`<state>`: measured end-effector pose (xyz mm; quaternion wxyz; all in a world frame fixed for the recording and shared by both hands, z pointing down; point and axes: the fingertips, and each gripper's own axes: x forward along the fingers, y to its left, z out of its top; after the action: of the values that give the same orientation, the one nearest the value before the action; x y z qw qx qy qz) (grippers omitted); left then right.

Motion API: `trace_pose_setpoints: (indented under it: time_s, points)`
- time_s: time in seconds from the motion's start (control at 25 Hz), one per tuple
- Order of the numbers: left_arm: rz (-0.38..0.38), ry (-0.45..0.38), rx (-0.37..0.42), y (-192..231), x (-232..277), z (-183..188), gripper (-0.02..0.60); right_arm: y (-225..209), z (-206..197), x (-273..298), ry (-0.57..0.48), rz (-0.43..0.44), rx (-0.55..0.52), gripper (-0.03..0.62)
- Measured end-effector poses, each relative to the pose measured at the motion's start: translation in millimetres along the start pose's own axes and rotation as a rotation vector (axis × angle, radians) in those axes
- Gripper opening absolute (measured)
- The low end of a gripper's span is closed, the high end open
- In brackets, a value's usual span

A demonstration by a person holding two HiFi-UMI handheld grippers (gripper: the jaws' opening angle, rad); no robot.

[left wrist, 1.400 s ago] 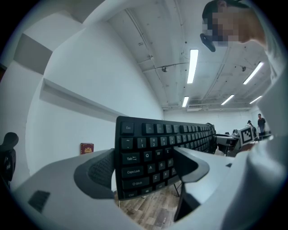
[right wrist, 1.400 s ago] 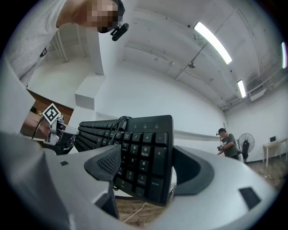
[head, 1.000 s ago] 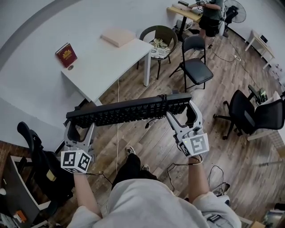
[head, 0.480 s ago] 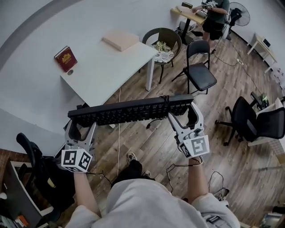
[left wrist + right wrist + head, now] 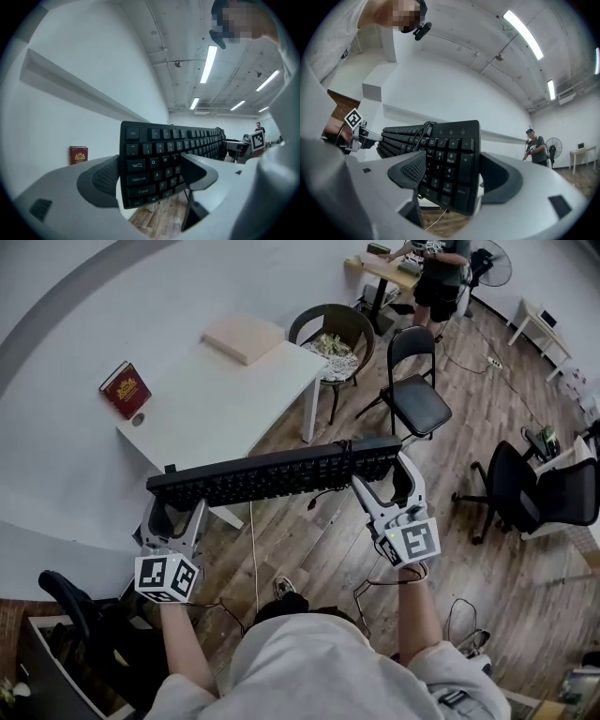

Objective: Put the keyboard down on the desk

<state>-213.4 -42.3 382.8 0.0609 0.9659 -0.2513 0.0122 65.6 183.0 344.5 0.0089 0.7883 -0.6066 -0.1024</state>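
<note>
The long black plastic keyboard (image 5: 272,472) hangs in the air just short of the near corner of the white rectangular desk (image 5: 225,395). The left gripper (image 5: 173,507) is clamped across its Tab and Caps Lock end, and the right gripper (image 5: 384,482) across its number-pad end (cable looped over the top edge there). None of the putting-down is done. The keyboard must yet come over the desk's bare middle, clear of the dark red book (image 5: 125,389) at the far left edge, then be lowered and released.
</note>
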Motion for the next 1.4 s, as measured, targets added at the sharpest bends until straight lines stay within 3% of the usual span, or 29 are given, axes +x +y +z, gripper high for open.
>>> trace_pose_setpoints:
  time_s: [0.24,0.64,1.2,1.4]
  points:
    - [-0.030,0.001,-0.026,23.0,35.2,-6.4,0.407,-2.1,-8.0,26.1,0.021,-0.034,-0.013,0.357]
    - [-0.019,0.024,-0.032,41.9,84.4,-6.1,0.407,-25.4,-24.8,77.2,0.038,-0.018,-0.007,0.359]
    - [0.095,0.010,-0.041,46.0,185.6,5.8,0.407,-109.6,-50.1,187.9,0.015,0.094,0.015,0.359]
    - [0.148,0.001,-0.035,44.5,198.0,8.0,0.407,-125.0,-55.7,213.6,-0.004,0.147,0.025,0.359]
